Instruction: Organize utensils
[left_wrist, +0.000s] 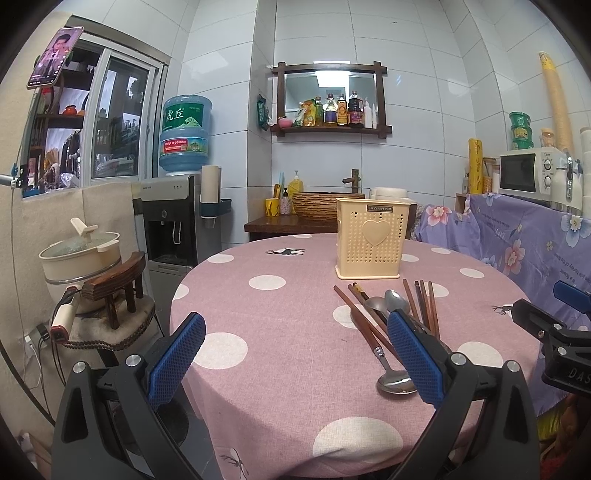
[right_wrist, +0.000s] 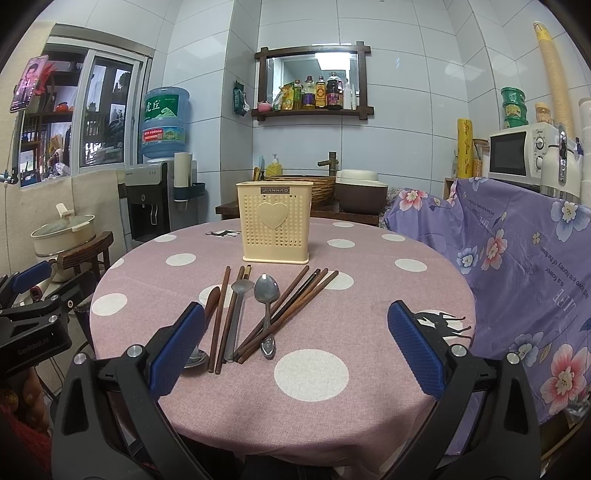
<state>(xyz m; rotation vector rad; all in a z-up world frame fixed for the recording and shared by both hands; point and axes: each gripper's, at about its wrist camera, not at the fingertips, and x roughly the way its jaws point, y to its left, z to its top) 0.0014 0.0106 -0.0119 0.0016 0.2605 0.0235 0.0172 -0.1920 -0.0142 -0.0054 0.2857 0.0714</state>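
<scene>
Both claws gape wide, holding nothing: left claw (left_wrist: 295, 354); right claw (right_wrist: 295, 347); utensils (right_wrist: 255, 314) mid-table, holder (right_wrist: 275, 221) behind

The bench (right_wrist: 369, 280) at centre frame wears a pink cloth with large white dots and small black deer figures. On it, the utensil holder (right_wrist: 275, 230) is pale cream-yellow, pierced with tiny holes and bearing a raised heart. Below it lie dark reddish-brown chopsticks (right_wrist: 288, 310) and grey metal spoons (right_wrist: 266, 295). Both the left gripper (left_wrist: 295, 354) and the right gripper (right_wrist: 295, 350) are black with blue textured pads. At right, a drape (right_wrist: 517, 258) is lilac with pink, blue and white flowers.
</scene>
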